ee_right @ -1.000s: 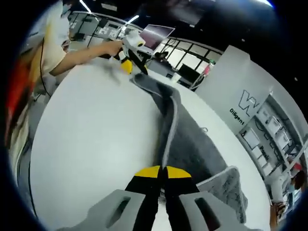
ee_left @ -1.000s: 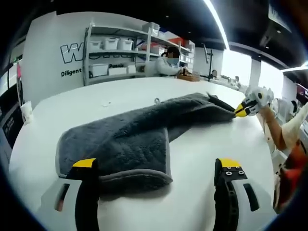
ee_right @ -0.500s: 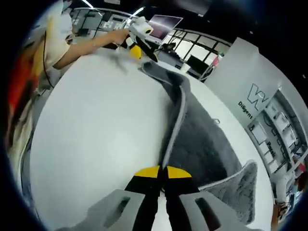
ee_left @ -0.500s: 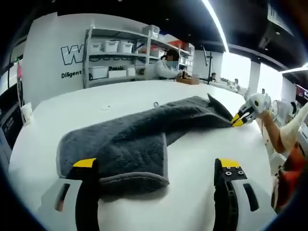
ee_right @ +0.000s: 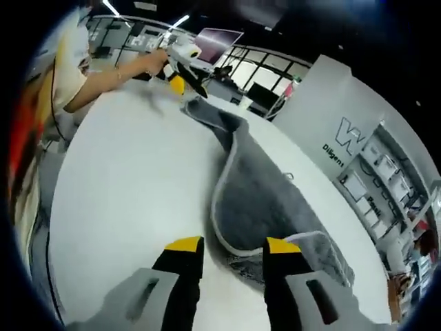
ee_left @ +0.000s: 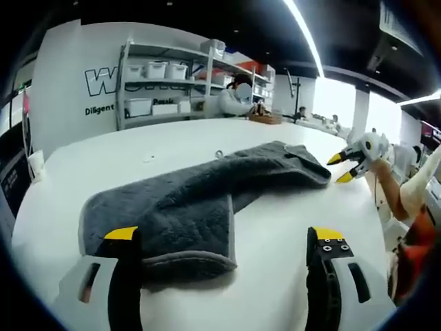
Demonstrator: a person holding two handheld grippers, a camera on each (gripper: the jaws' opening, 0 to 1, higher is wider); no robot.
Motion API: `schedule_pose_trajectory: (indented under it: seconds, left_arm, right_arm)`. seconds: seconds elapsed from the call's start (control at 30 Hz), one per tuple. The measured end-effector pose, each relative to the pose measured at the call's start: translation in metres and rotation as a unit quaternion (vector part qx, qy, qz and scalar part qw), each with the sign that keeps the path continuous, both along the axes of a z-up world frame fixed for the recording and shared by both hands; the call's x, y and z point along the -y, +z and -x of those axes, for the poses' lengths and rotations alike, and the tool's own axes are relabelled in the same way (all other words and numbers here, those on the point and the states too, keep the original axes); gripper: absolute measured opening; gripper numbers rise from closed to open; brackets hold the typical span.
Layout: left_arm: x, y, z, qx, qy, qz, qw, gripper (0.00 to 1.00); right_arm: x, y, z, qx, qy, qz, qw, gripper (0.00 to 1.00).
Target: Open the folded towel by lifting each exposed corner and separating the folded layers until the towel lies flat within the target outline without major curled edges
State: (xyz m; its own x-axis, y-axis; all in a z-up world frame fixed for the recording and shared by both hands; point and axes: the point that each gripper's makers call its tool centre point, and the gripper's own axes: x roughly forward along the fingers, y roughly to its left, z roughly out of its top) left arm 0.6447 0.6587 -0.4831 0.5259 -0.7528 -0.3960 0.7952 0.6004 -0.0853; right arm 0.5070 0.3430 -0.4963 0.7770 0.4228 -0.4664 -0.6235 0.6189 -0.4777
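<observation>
Presently the grey towel (ee_left: 186,207) lies partly folded on the white bench (ee_left: 275,234), one end doubled over nearest the left tongs (ee_left: 224,241). Left tongs stand released, one jaw over the towel's near edge. Right tongs (ee_right: 224,248) are likewise released, jaws either side of the towel's hemmed corner, gripping nothing.

You've got one grey towel (ee_left: 186,207) on one white table (ee_left: 275,227), two grippers, left (ee_left: 227,241) and right (ee_right: 233,246), plus one shelving rack (ee_left: 165,83) behind.
</observation>
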Motion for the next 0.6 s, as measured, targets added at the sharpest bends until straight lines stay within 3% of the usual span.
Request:
schedule_pose_trajectory:
  seconds: [0.1,0.3,0.47,0.57,0.6]
  left_arm:
    - [0.001,0.000,0.001,-0.001,0.000,0.000,1.0000,0.97]
    - [0.002,-0.001,0.003,0.000,-0.008,-0.003,1.0000,0.98]
    - [0.002,0.000,0.004,0.000,-0.008,-0.002,1.0000,0.98]
    - [0.003,-0.001,0.006,-0.001,-0.011,-0.003,0.9999,0.98]
    - [0.003,-0.001,0.006,-0.002,-0.013,-0.003,0.9999,0.98]
  right_arm:
    - [0.005,0.010,0.000,-0.001,-0.024,-0.034,0.9991,0.53]
    - [0.007,0.006,0.005,-0.023,-0.042,-0.057,0.9972,0.78]
    - [0.023,0.000,0.003,-0.030,-0.090,-0.036,0.9949,0.84]
    - [0.028,-0.002,0.001,-0.036,-0.110,-0.051,0.9920,0.92]
    - [0.027,-0.001,0.001,-0.041,-0.117,-0.072,0.9897,0.95]
